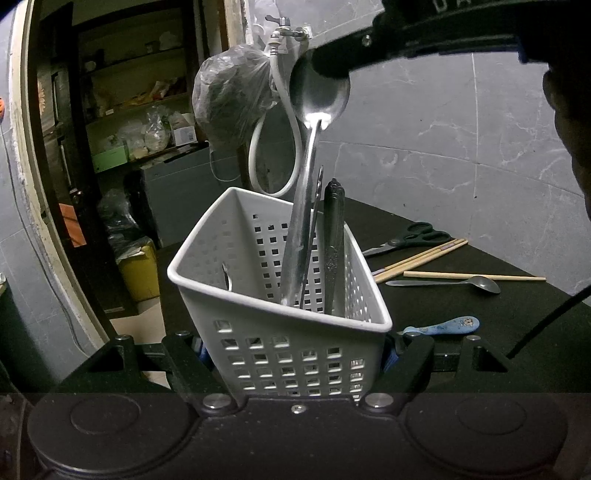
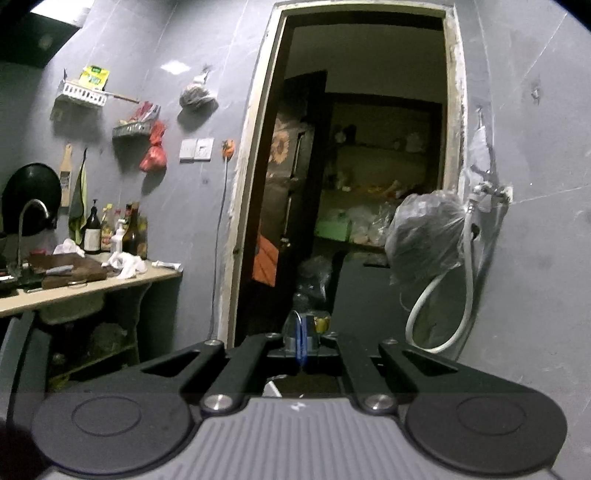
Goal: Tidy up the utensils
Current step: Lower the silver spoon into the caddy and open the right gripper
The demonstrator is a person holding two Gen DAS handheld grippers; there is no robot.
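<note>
My left gripper (image 1: 295,349) is shut on a white perforated basket (image 1: 207,236), one finger pressed against each side wall. A dark-handled utensil (image 1: 334,251) and a thin metal piece (image 1: 314,229) stand upright in the basket. From the upper right, my right gripper (image 1: 332,62) is shut on the bowl of a large steel spoon (image 1: 317,99), whose handle slants down into the basket. In the right wrist view the right gripper (image 2: 301,343) pinches the spoon's bowl (image 2: 295,325), seen edge-on. On the table lie scissors (image 1: 410,238), chopsticks (image 1: 421,258), a small steel spoon (image 1: 443,283) and a blue plastic spoon (image 1: 443,326).
The basket stands on a black table (image 1: 498,332) against a grey tiled wall. Behind it hang a tap with a white hose (image 1: 284,33) and a filled plastic bag (image 1: 232,99). A doorway (image 2: 362,184) opens beyond, and a cluttered counter (image 2: 92,288) stands at the left.
</note>
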